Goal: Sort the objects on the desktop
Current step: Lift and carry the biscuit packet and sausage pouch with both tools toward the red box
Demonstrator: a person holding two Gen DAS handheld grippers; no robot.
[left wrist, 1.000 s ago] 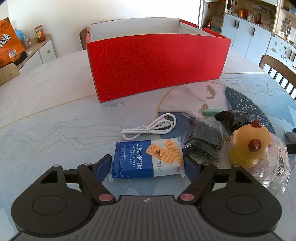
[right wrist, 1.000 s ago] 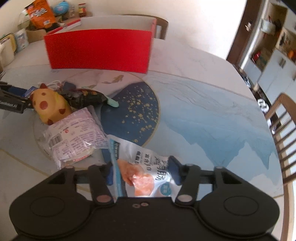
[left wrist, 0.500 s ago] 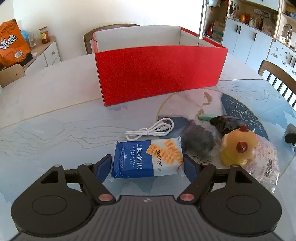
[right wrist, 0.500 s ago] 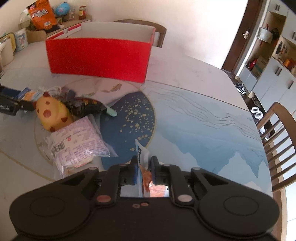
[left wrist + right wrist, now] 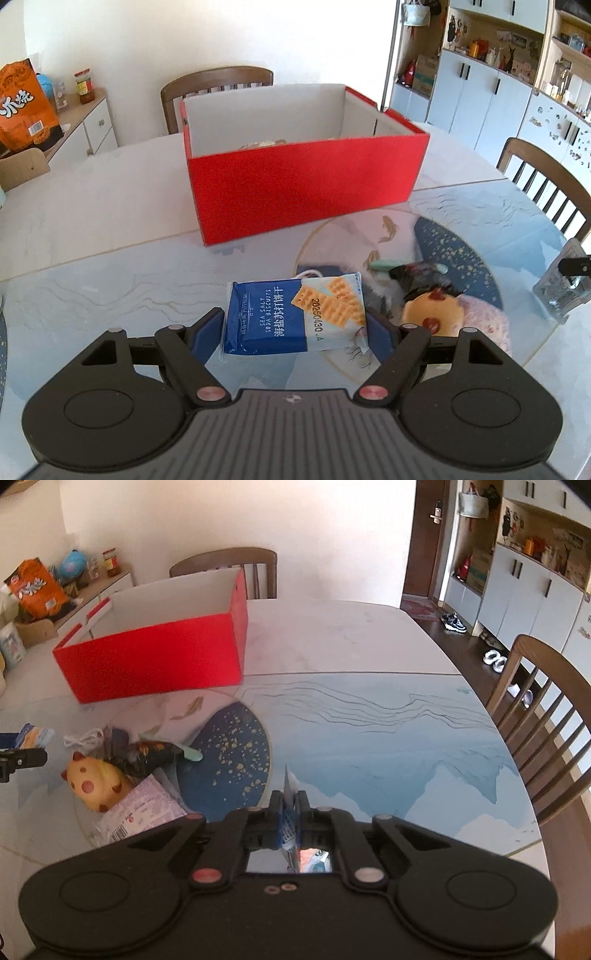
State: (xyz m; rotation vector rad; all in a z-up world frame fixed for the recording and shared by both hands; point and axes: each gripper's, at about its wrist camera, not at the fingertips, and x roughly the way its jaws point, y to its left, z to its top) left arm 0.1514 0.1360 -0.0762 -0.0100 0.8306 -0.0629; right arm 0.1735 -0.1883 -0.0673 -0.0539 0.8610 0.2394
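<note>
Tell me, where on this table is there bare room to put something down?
The pale tabletop left of the red box is bare, and so is the blue stretch toward the chair. It is crowded around the yellow toy, white cable and dark packet.

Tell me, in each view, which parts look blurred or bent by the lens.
Left wrist view: the yellow toy and dark packet are smeared, the cracker pack sharp; the red box bulges. Right wrist view: mostly sharp; the table edge curves.
</note>
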